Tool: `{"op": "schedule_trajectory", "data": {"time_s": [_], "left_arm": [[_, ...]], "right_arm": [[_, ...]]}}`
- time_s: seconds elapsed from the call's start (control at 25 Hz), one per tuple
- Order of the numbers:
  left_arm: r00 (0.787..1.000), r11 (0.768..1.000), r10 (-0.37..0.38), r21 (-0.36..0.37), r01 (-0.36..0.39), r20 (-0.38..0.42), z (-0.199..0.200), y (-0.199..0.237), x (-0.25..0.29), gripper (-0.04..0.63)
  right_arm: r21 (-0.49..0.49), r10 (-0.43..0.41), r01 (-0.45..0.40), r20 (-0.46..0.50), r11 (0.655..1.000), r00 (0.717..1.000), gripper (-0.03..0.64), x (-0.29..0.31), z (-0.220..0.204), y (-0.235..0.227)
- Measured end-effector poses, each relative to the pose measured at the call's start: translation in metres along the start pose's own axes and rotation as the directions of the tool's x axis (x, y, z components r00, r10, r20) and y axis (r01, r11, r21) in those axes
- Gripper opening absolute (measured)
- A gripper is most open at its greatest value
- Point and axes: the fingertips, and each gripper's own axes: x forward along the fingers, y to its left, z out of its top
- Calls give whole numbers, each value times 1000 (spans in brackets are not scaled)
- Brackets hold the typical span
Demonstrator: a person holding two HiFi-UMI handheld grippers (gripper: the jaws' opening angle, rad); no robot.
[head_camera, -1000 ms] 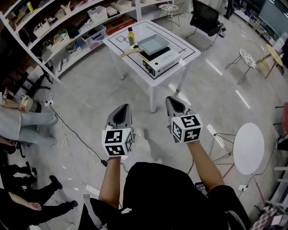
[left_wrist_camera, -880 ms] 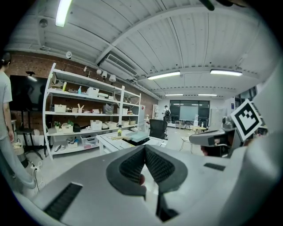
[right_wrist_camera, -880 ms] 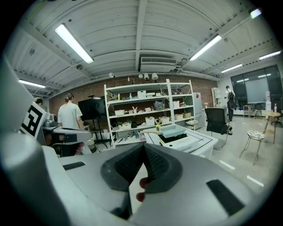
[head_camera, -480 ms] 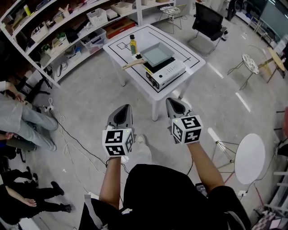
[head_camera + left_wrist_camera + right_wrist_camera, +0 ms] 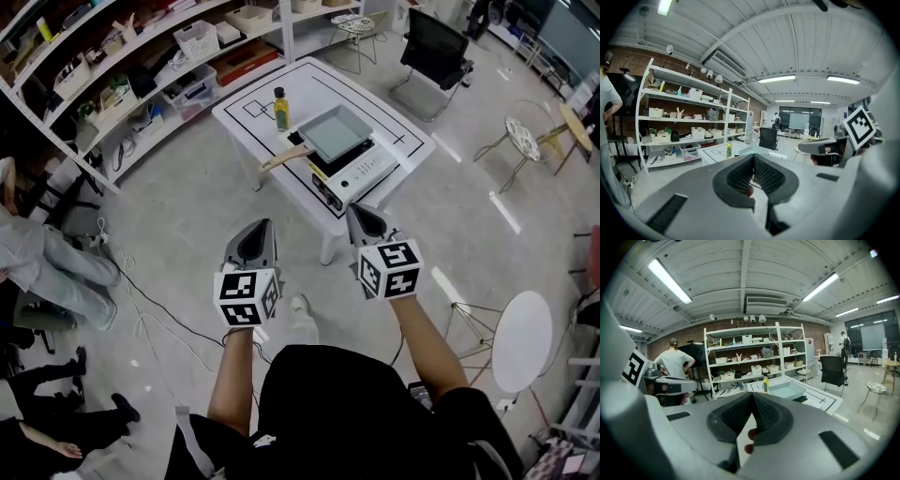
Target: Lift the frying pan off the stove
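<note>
Grey square frying pan (image 5: 336, 134) with a wooden handle sits far off on the white square table (image 5: 246, 101), atop the white boxy stove (image 5: 364, 174). Near, the left gripper (image 5: 255, 230) and right gripper (image 5: 367, 217) are both pressed together and empty. A yellow oil bottle (image 5: 280, 111) stands just left of the pan.

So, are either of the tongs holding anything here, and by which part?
Nothing is held: the left tongs and right tongs are shut and empty; the frying pan sits on the stove, untouched.
</note>
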Motion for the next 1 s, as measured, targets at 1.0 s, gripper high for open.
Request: {"op": "schedule_trajectory", "data": {"time_s": [1.0], "left_arm": [[996,997,-78,4,79,-31,36,118,120,12]], "right_arm": [[-9,-47,47,-12,999,999,2,165,44,-10]]}}
